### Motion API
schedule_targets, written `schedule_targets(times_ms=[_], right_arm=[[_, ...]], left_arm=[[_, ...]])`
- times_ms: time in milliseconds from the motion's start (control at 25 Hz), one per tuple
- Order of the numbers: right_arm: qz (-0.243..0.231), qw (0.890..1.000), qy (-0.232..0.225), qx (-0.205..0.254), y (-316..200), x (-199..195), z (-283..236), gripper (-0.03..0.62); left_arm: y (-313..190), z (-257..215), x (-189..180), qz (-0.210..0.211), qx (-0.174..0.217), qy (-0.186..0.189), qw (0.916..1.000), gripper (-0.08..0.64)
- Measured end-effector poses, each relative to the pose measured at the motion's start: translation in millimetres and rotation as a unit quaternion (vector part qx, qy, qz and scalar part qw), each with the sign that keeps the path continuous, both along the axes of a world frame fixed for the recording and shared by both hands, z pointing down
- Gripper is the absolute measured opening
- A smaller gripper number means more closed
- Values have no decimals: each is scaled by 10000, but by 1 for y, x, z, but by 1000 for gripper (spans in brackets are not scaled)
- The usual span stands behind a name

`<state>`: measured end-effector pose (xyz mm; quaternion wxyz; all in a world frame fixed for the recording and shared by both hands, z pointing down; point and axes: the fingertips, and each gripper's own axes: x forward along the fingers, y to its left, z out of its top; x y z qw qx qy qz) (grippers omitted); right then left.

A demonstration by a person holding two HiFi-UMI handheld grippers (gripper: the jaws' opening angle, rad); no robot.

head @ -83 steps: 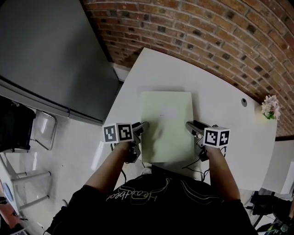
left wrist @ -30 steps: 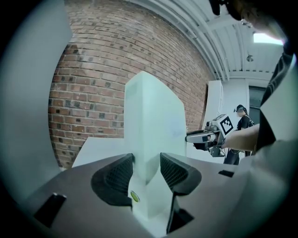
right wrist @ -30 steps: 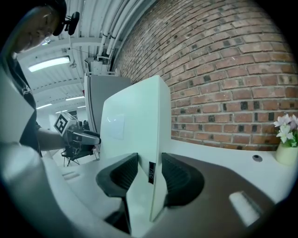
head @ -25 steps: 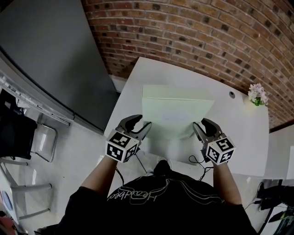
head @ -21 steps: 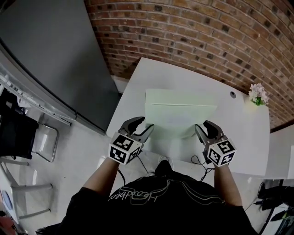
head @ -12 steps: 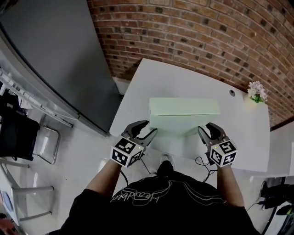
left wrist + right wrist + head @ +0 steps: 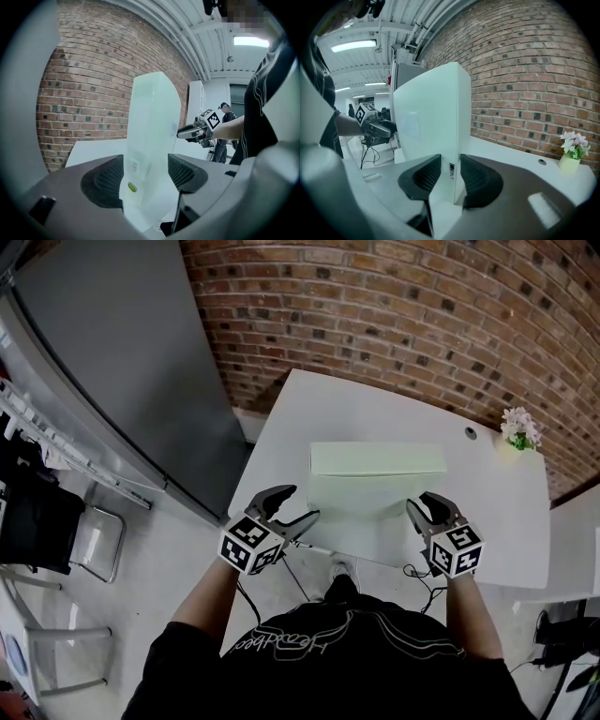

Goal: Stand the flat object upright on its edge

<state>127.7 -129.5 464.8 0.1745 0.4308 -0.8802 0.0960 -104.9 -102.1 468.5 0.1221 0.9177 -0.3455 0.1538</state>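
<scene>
Head view: I see the flat box [image 7: 375, 486] upright on its edge on the worktop [image 7: 319, 409]. The left gripper [image 7: 298, 505] has just opened its fingers, which sit loosely either side of one end. The right gripper [image 7: 418, 505] has just closed its fingers, clamping the other end.

**Smooth pale surfaces against rough brick**

The flat object [image 7: 375, 465] at the centre of the head view is seen as smooth and pale green with a faint sheen; whether it is card or plastic cannot be told. The table [image 7: 375, 409] beneath it is finished in smooth, matt white. The wall [image 7: 422, 315] across the top of the frame is built of rough, matt brick with recessed mortar joints. The panel [image 7: 103, 352] at the upper left is shown as flat, smooth grey with a dull satin finish. The top [image 7: 328, 662] at the bottom edge is made of black cloth, crossed by lighter stitched lines.
</scene>
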Motion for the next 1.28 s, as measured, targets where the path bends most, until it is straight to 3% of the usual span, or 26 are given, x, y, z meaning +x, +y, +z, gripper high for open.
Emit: schedule_targets(times_ms=[160, 600, 880, 1280], right_arm=[[-47, 10000, -35, -53, 2, -1, 2, 137], [-63, 9999, -5, -79, 2, -2, 1, 135], [3, 9999, -62, -96, 1, -2, 1, 135], [329, 9992, -227, -91, 4, 8, 2, 135]], left_arm=[[-9, 1, 3, 234, 71, -248, 9994, 277], [-28, -16, 21, 922, 71, -105, 9957, 322], [-31, -18, 23, 783, 153, 102, 9968, 321], [-28, -18, 20, 655, 170, -51, 9977, 291]])
